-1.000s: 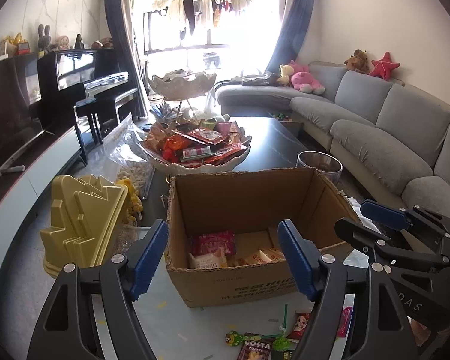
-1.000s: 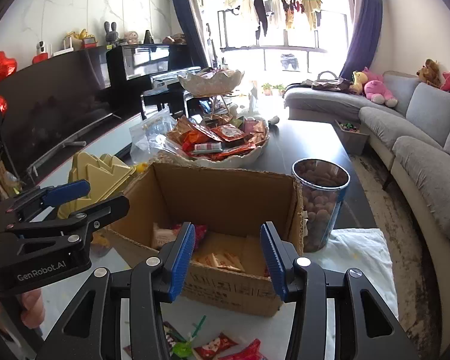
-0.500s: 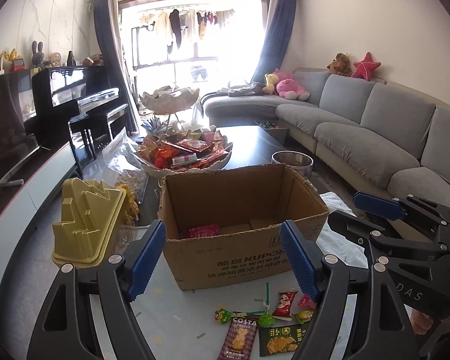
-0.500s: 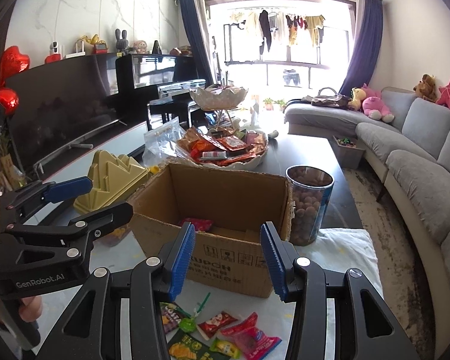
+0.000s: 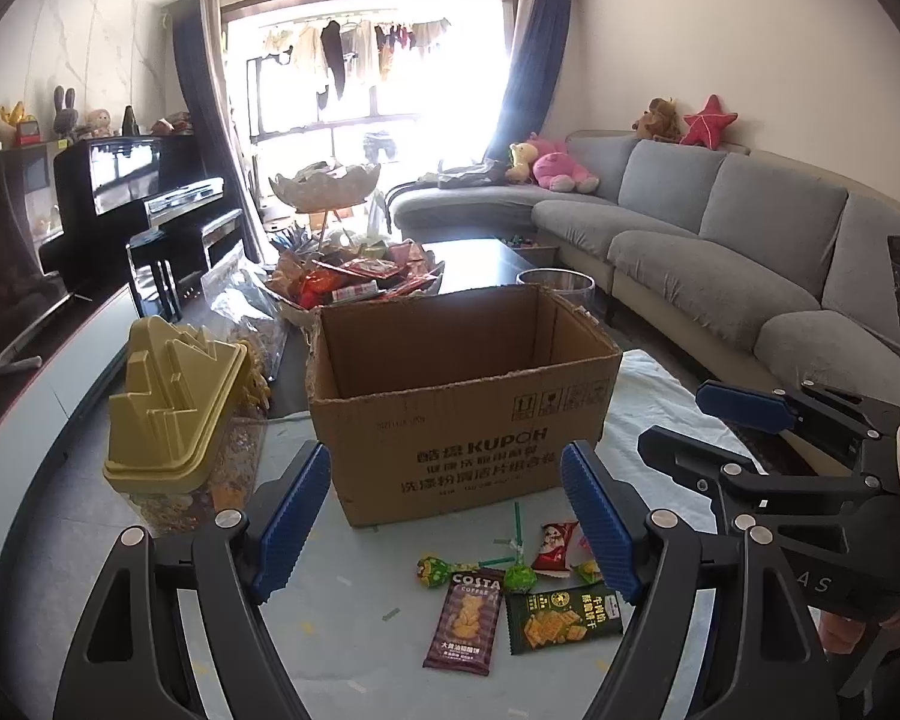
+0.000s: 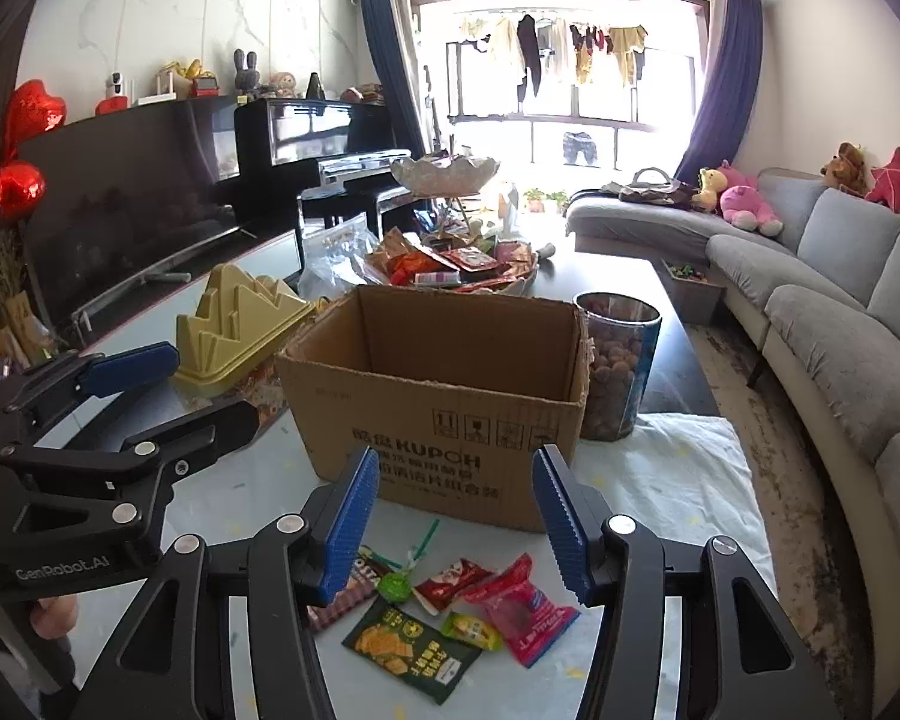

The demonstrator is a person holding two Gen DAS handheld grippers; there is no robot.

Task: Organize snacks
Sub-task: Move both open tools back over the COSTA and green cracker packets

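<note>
An open cardboard box [image 5: 468,414] [image 6: 438,396] stands on the table, its inside hidden from here. Loose snacks lie in front of it: a brown COSTA packet [image 5: 465,621], a green cracker packet [image 5: 561,618] [image 6: 411,651], a green lollipop [image 5: 519,576], a small red packet [image 6: 450,582] and a pink packet [image 6: 519,606]. My left gripper [image 5: 447,516] [image 6: 216,387] hovers open and empty above the snacks, short of the box. My right gripper [image 6: 456,510] [image 5: 672,417] hangs beside it on the right, its jaws opening with nothing between them.
A clear container with a yellow mountain-shaped lid [image 5: 174,414] stands left of the box. A clear jar of round nuts [image 6: 615,366] stands at the box's right rear. A shell-shaped bowl of snacks [image 5: 354,288] sits behind. A white cloth [image 6: 678,480] covers the right table end; a grey sofa [image 5: 750,252] runs along the right.
Both grippers have drawn back from the box, so its inside has gone out of sight and the loose snacks in front have come into view. The right jaws stand wider apart.
</note>
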